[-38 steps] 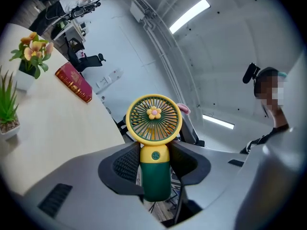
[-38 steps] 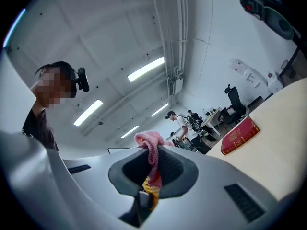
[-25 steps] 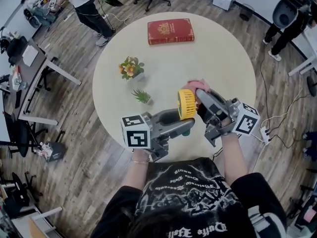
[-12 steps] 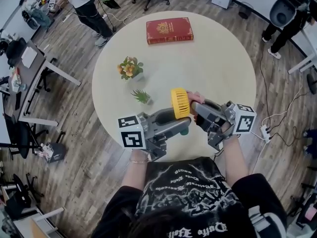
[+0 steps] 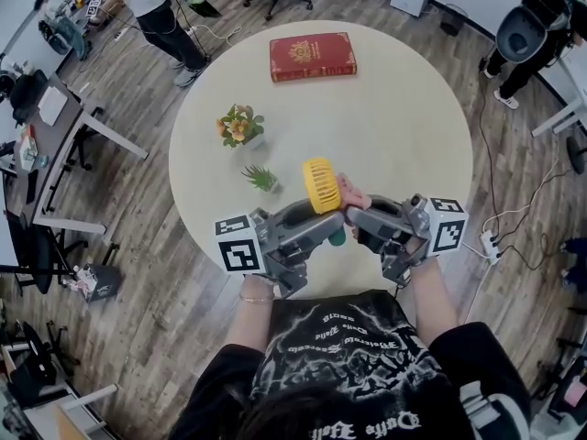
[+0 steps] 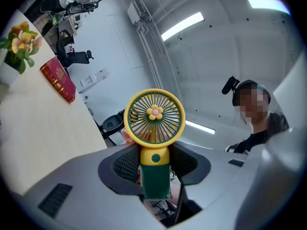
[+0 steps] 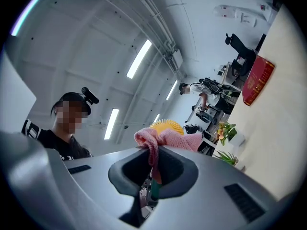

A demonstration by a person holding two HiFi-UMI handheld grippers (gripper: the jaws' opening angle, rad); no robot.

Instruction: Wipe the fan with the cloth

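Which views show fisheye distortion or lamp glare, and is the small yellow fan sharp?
Left gripper view: strong fisheye, dark corners, bright ceiling strip lights; the yellow-and-green handheld fan is sharp. Right gripper view: same bending, pink knitted cloth sharp. Head view: even light, milder bending at the edges.

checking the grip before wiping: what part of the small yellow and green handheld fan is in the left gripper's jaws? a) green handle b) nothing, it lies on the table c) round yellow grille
A: the left gripper is shut on the green handle of the small yellow and green handheld fan, with the round yellow grille clear above the jaws.
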